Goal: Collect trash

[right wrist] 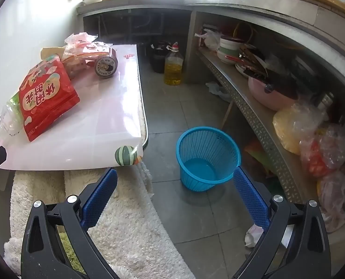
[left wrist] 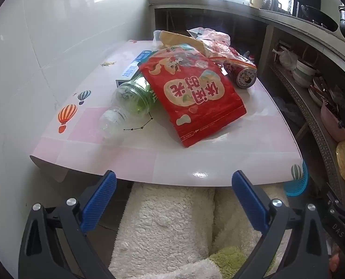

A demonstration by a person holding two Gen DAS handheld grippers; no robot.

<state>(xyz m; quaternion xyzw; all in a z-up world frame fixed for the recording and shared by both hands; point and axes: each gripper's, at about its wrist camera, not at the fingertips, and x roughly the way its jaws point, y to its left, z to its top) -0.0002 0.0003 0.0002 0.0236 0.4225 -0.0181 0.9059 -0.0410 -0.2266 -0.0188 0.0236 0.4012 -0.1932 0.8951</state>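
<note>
A pile of trash lies on the pink and white table (left wrist: 219, 162): a red snack bag (left wrist: 191, 93) (right wrist: 44, 102), a clear green-labelled bottle (left wrist: 130, 102) (right wrist: 8, 118) on its side, a blue and white box (left wrist: 132, 68), a red can (left wrist: 245, 75) (right wrist: 106, 65) on its side and clear plastic wrappers (left wrist: 214, 40) (right wrist: 84, 44). My left gripper (left wrist: 174, 181) hangs open before the table's near edge, with nothing between its fingers. My right gripper (right wrist: 175, 181) is open above the floor, its right finger in front of the blue slatted basket (right wrist: 207, 158) (left wrist: 296, 183).
A fluffy cream cover (left wrist: 167, 227) (right wrist: 116, 227) lies below the table's near edge. A bottle of yellow oil (right wrist: 173, 67) stands on the tiled floor (right wrist: 195, 220). Metal shelving (right wrist: 253, 107) on the right holds bowls, a pink basin (right wrist: 270, 93) and plastic bags (right wrist: 312, 139).
</note>
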